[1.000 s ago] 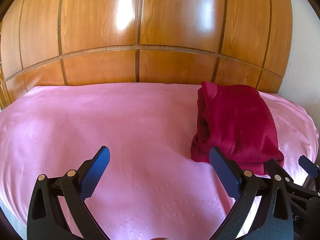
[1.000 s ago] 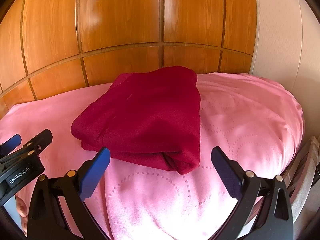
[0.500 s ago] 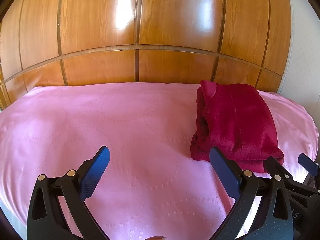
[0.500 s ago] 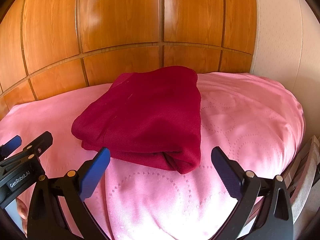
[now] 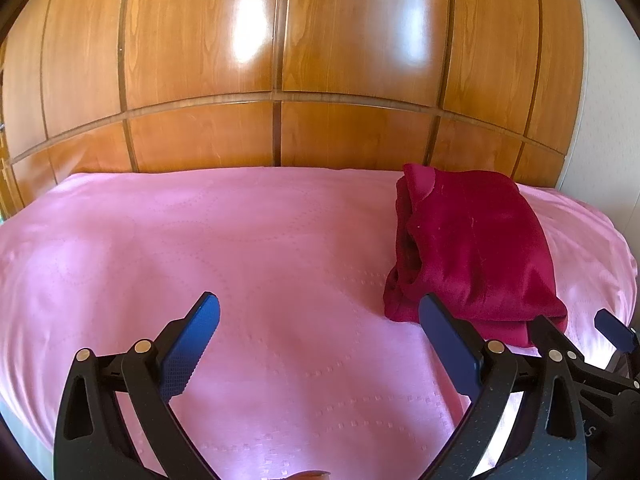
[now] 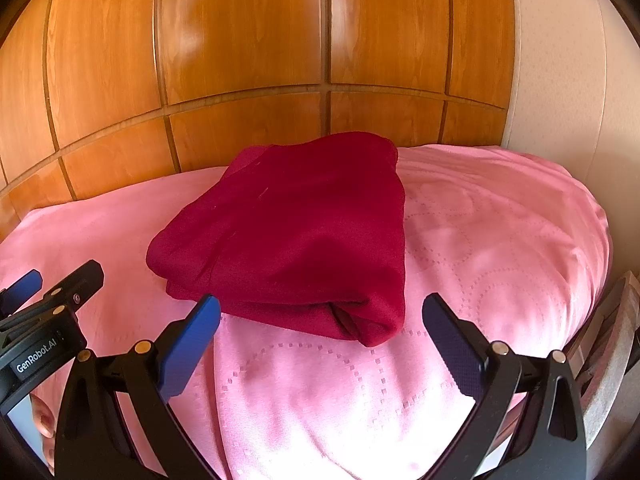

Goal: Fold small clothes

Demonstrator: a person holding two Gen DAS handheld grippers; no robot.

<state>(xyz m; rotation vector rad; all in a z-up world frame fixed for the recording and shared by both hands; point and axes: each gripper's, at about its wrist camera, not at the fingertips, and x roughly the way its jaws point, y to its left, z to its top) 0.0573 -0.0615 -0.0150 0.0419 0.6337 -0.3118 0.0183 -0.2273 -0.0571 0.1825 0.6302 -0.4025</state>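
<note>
A dark red garment point(image 5: 476, 244) lies folded in a thick rectangle on the right side of a pink bed cover point(image 5: 240, 248). It also shows in the right wrist view point(image 6: 296, 236), straight ahead. My left gripper point(image 5: 320, 344) is open and empty, hovering over bare cover to the left of the garment. My right gripper point(image 6: 320, 340) is open and empty, just short of the garment's near folded edge. The right gripper's tip shows at the left wrist view's right edge point(image 5: 612, 330), and the left gripper's body shows at the right wrist view's left edge point(image 6: 48, 320).
A glossy wooden panelled wall point(image 5: 280, 80) stands right behind the bed. A pale wall point(image 6: 560, 80) rises at the right. The pink cover point(image 6: 500, 260) drops off at the right, where a grey object point(image 6: 612, 360) sits beside the bed.
Both grippers have drawn back a little from the garment and stayed open. The garment has not moved.
</note>
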